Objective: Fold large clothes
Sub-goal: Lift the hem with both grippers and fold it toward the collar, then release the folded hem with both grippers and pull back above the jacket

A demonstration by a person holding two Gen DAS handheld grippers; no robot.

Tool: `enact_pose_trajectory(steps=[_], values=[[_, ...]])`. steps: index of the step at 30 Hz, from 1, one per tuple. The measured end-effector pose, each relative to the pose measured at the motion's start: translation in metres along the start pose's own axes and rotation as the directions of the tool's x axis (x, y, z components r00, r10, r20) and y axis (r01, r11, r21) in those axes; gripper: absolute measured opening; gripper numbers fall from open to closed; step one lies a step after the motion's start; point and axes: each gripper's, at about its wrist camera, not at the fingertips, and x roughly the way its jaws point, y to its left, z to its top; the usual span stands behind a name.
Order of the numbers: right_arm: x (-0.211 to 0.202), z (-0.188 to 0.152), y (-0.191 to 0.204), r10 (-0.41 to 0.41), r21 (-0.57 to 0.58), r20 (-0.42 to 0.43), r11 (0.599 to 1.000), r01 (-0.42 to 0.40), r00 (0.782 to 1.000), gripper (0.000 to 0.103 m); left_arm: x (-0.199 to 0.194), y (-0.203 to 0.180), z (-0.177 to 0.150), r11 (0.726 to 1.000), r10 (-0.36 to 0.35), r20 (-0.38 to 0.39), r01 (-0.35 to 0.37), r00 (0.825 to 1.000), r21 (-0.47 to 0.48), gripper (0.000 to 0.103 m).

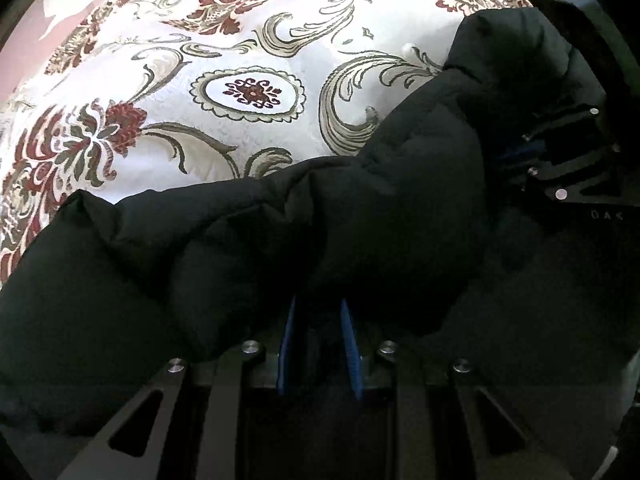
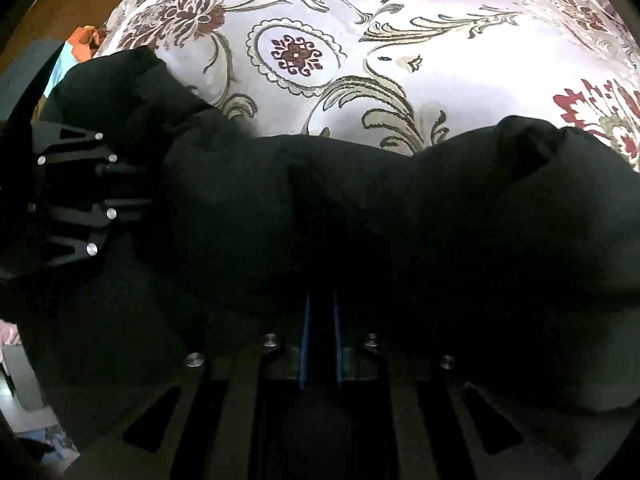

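Observation:
A black puffy jacket [image 1: 248,232] fills the lower half of both views and lies over a white floral bedspread [image 1: 248,40]. My left gripper [image 1: 320,308] is shut on a thick fold of the jacket, and the blue pads [image 1: 352,344] show only at their base. My right gripper [image 2: 320,304] is shut on another fold of the jacket [image 2: 400,208]. Its blue pads [image 2: 306,340] vanish into the cloth. The right gripper also shows at the right edge of the left wrist view [image 1: 560,160], and the left gripper shows at the left edge of the right wrist view [image 2: 76,192].
The bedspread [image 2: 400,40] with red and olive scrollwork stretches ahead of both grippers. A pink wall [image 1: 52,12] lies beyond its far left edge. An orange and blue item [image 2: 76,44] sits at the left past the bedspread's edge.

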Motion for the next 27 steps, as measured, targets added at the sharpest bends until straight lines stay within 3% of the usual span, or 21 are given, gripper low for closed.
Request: enact_pose_trajectory(steps=[6, 8, 10, 12, 16, 17, 19, 22, 25, 27], values=[[-0.027, -0.027, 0.002, 0.007, 0.033, 0.154, 0.999, -0.012, 0.988, 0.01, -0.033, -0.001, -0.019, 0.996, -0.004, 0.116, 0.015, 0.993, -0.093, 0.022], [-0.041, -0.037, 0.003, 0.013, 0.04, 0.212, 0.999, -0.022, 0.977, 0.023, -0.043, -0.001, -0.023, 0.99, 0.017, 0.145, 0.004, 0.989, -0.142, 0.025], [-0.056, -0.042, 0.008, -0.001, 0.05, 0.272, 0.999, -0.013, 0.962, 0.043, -0.055, -0.001, -0.028, 0.982, 0.027, 0.17, 0.006, 0.985, -0.191, 0.029], [-0.066, -0.047, 0.009, -0.04, 0.049, 0.307, 0.998, 0.026, 0.951, 0.051, -0.067, 0.004, -0.032, 0.969, 0.028, 0.207, 0.025, 0.978, -0.247, 0.035], [-0.092, -0.062, 0.006, -0.103, 0.073, 0.384, 0.994, 0.081, 0.918, 0.057, -0.091, 0.007, -0.047, 0.928, 0.06, 0.305, 0.059, 0.95, -0.367, 0.076], [-0.106, -0.068, 0.007, -0.114, 0.079, 0.403, 0.993, 0.089, 0.908, 0.061, -0.097, 0.009, -0.051, 0.915, 0.075, 0.329, 0.067, 0.941, -0.399, 0.079], [-0.123, -0.079, 0.009, -0.146, 0.101, 0.453, 0.988, 0.112, 0.88, 0.082, -0.104, 0.012, -0.056, 0.894, 0.082, 0.347, 0.085, 0.934, -0.44, 0.08], [-0.145, -0.09, 0.013, -0.183, 0.128, 0.496, 0.982, 0.137, 0.849, 0.087, -0.115, 0.011, -0.068, 0.866, 0.111, 0.356, 0.086, 0.928, -0.493, 0.091], [-0.162, -0.099, 0.02, -0.201, 0.151, 0.541, 0.979, 0.14, 0.817, 0.1, -0.136, 0.003, -0.088, 0.843, 0.158, 0.414, 0.096, 0.897, -0.53, 0.1], [-0.172, -0.108, 0.027, -0.206, 0.151, 0.573, 0.978, 0.145, 0.793, 0.101, -0.145, -0.003, -0.097, 0.835, 0.176, 0.444, 0.105, 0.879, -0.54, 0.103]])
